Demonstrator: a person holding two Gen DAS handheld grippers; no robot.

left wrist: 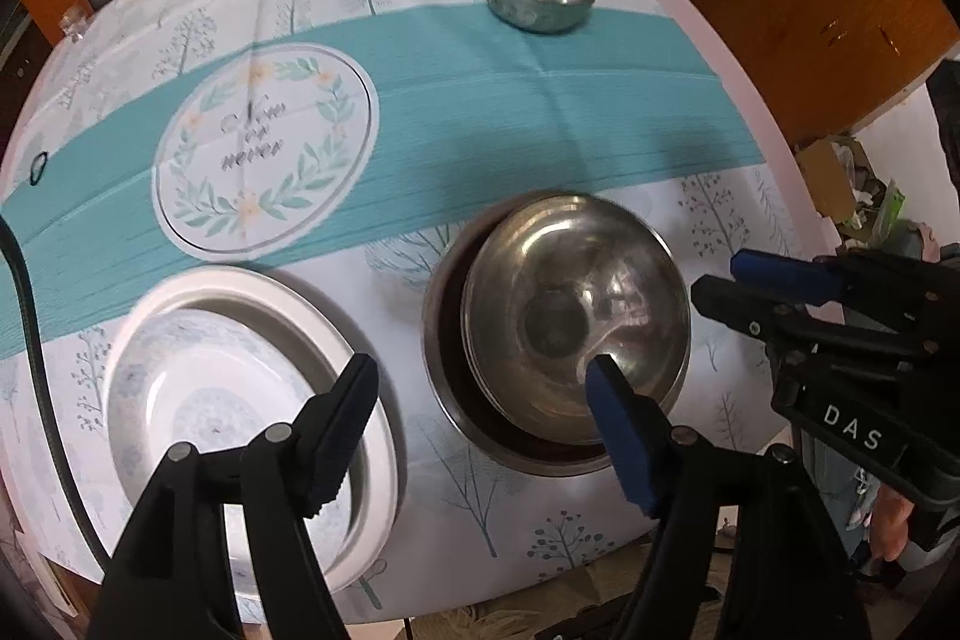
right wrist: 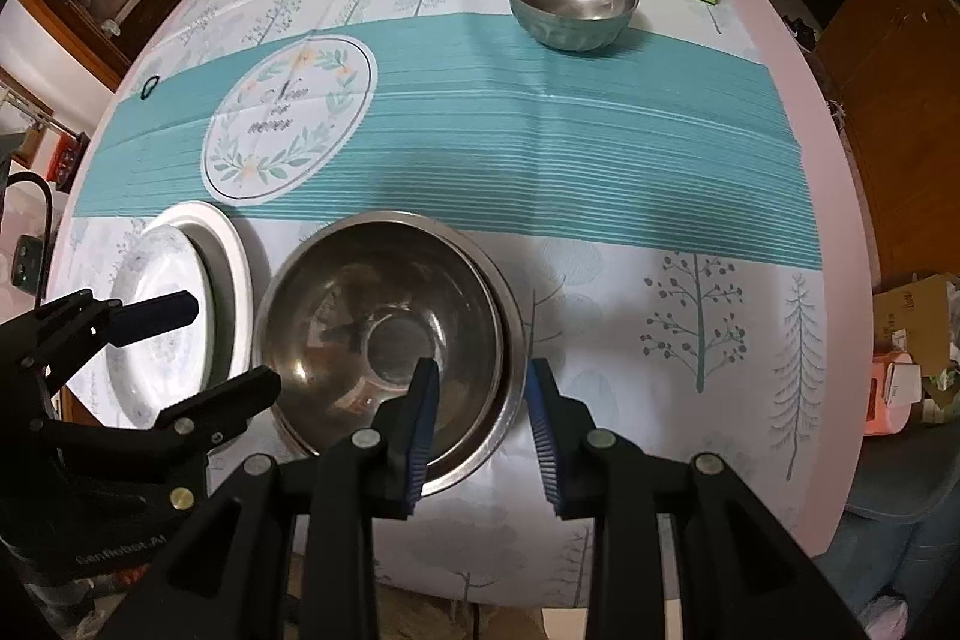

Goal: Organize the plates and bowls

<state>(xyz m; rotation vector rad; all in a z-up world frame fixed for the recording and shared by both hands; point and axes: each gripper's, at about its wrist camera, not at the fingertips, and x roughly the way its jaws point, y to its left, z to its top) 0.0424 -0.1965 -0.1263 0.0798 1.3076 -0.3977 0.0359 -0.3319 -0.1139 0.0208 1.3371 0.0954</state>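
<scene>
The nested steel bowls [right wrist: 390,334] are being taken as the landmark, resting on the tablecloth [right wrist: 540,148] near its front edge. Just left of them, two stacked white plates [right wrist: 180,316] are lying. Nothing is being gripped by the left gripper [left wrist: 486,430], its fingers spread apart above the gap between plates and bowls. The right gripper [right wrist: 480,424] is being held with fingers parted over the bowls' right rim, untouched. Well behind the bowls, a small steel bowl [right wrist: 570,4] is sitting.
</scene>
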